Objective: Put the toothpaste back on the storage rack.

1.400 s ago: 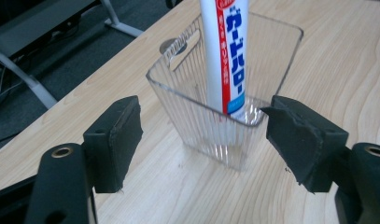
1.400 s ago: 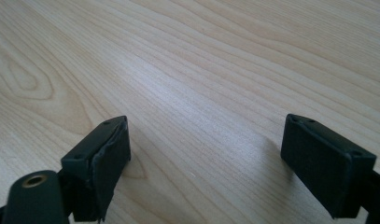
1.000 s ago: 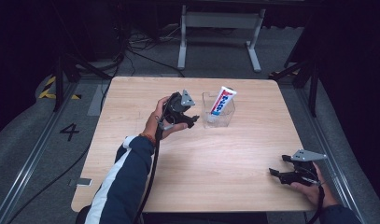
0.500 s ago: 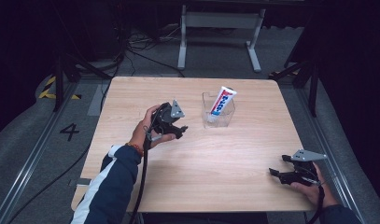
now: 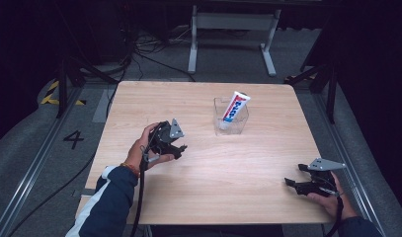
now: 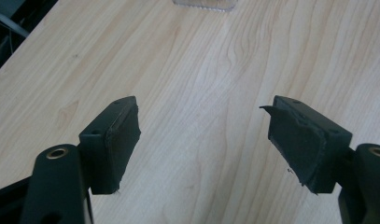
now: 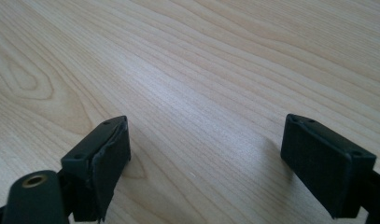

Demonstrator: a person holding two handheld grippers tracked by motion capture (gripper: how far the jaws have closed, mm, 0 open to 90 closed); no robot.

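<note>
- One worktop (image 5: 228,187) of pale wood grain, squarish with rounded corners, standing on a grey floor (image 5: 20,163); a white "4" is painted on the floor to its left.
- Two forearms come in from the near edge. The left one, in a dark blue sleeve (image 5: 107,207) with a white band and an orange wristband at the cuff, reaches forward and slightly right over the near-left part of the worktop. The right hand (image 5: 332,200) sits at the near-right corner, its wrist just at the edge.
- Two grippers, one per hand. The left gripper (image 5: 181,148) is held above the wood left of centre, jaws pointing right toward the middle, grey three-cornered plate on top. The right gripper (image 5: 295,177) lies low by the near-right edge, jaws pointing left, its grey plate also up.
- Both sets of jaws are released — in each gripper view a wide gap of bare wood lies between the two black pads, nothing held.
- One clear container (image 5: 230,116), open-topped, stands right of centre toward the far side, well apart from both grippers; its near edge shows at the top of the left gripper view (image 6: 204,3).
- One toothpaste tube (image 5: 234,106) — white, with blue and red print — stands tilted inside that container, its upper end leaning right above the rim.
</note>
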